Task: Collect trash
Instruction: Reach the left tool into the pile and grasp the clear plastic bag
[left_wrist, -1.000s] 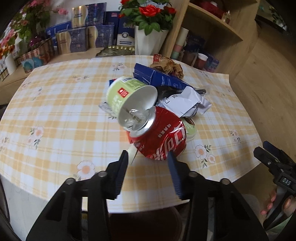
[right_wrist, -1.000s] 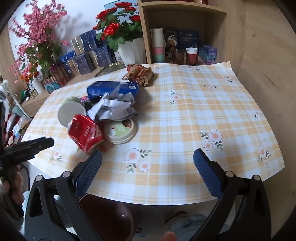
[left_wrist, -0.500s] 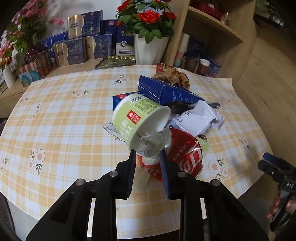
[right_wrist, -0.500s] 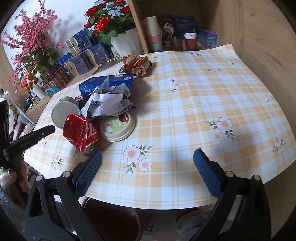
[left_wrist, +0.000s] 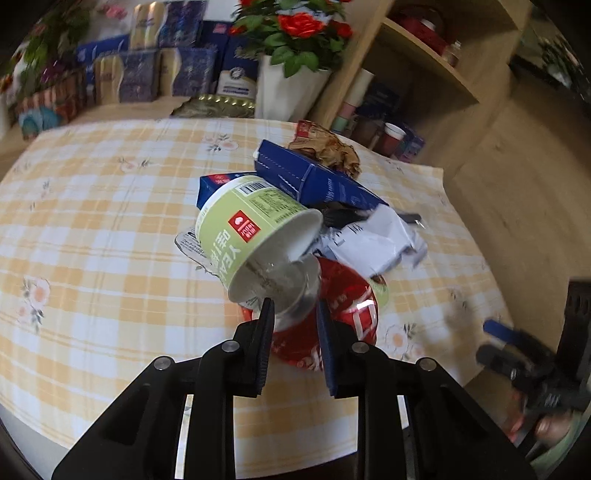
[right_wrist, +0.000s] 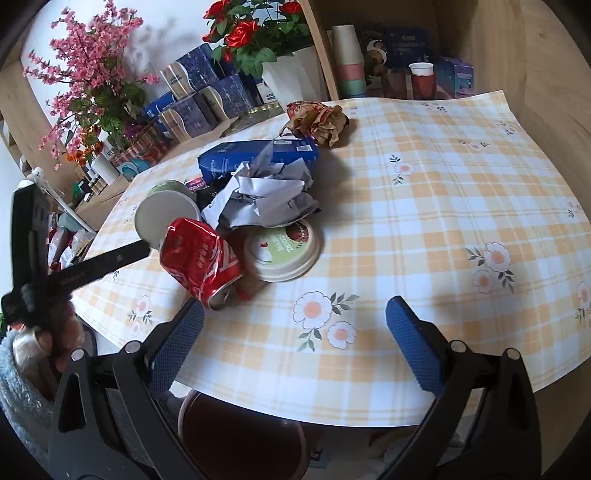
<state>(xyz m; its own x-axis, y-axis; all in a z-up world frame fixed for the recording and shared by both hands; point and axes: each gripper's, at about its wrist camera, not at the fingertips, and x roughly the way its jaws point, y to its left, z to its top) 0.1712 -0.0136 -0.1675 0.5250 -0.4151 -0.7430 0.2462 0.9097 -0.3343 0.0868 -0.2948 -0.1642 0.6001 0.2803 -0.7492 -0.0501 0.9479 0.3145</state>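
Table (right_wrist: 424, 221): yellow plaid cloth with flowers; shelf and flower pots behind.
Bin (right_wrist: 240, 435): dark, round, below the near table edge, between the right fingers.
Right hand-held gripper (right_wrist: 295, 339): jaws wide apart, nothing between them, over the near table edge.
Left hand-held gripper (left_wrist: 293, 321): jaws have just been closing; now clamped on the can's silver end.
Can (left_wrist: 332, 314): red, crushed, on its side at the near end of the trash pile.
Cup (left_wrist: 255, 229): green paper, tipped, mouth resting against the can's end.
Lid (right_wrist: 282, 253): green-and-white, flat on the table, just beside the can.
Paper (right_wrist: 258, 195): crumpled, white, behind the lid.
Box (right_wrist: 255, 157): blue, lying behind the paper.
Wrapper (right_wrist: 317, 122): brown, crumpled, farthest of the pile.
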